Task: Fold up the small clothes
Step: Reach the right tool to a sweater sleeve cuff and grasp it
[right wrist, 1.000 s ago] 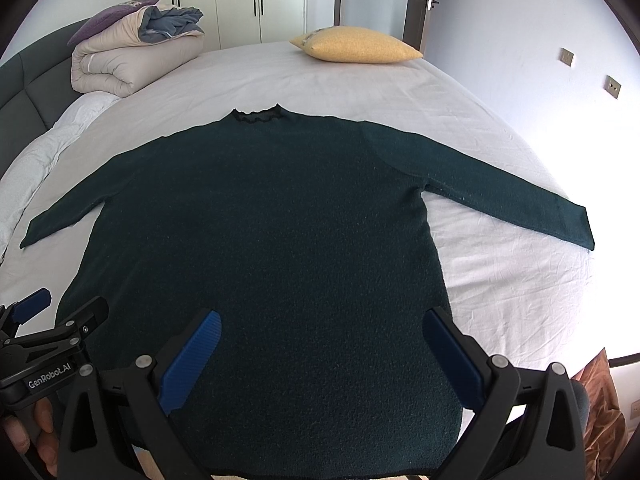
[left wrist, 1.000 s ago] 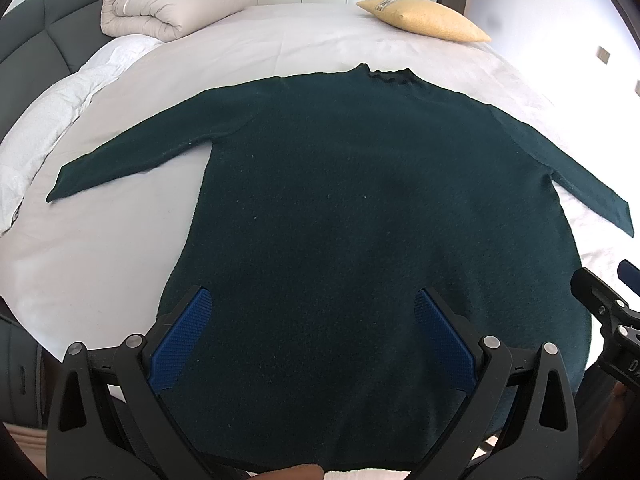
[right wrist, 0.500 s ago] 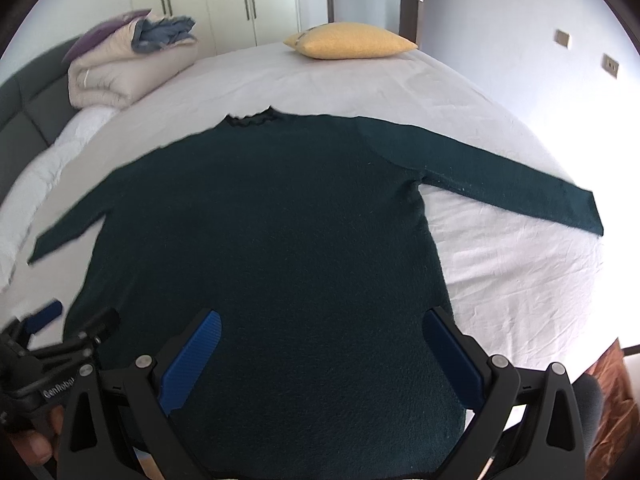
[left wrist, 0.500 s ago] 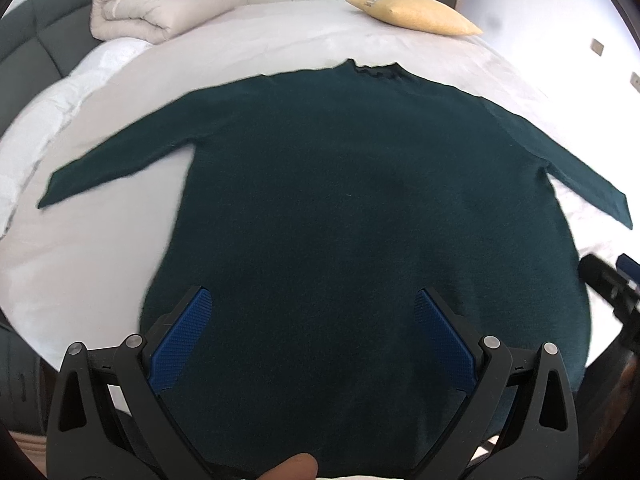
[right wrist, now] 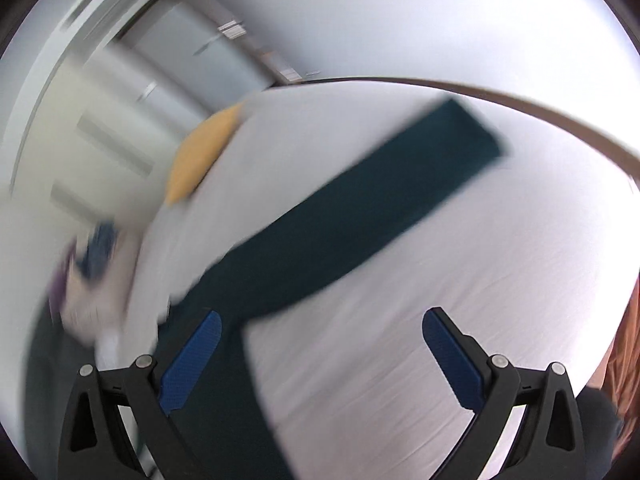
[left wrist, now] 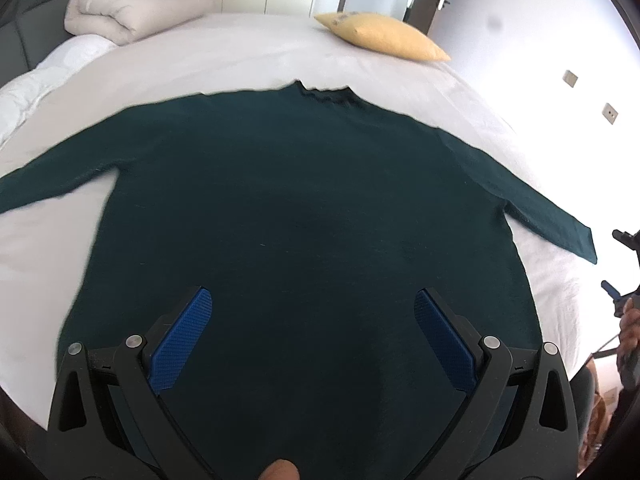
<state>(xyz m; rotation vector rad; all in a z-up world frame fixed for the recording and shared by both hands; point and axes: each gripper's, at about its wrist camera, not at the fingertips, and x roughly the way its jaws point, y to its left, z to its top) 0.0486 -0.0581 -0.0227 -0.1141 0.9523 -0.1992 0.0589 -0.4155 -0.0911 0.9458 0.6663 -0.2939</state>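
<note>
Right gripper (right wrist: pixel 320 336) swung toward sweater (left wrist: pixel 304 216) sleeve (right wrist: pixel 360 216) — wide open (blurred).

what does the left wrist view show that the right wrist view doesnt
Only the left wrist view shows the whole dark green sweater spread flat, its collar, the folded duvet and the open left claw. Only the right wrist view shows the open right claw, aimed at the bare sheet, heavily blurred. Both show the sweater's right sleeve and the yellow pillow.

Left gripper (left wrist: pixel 313 316) level, jaws spread wide, right gripper (right wrist: pixel 321 338) tilted, jaws spread wide
</note>
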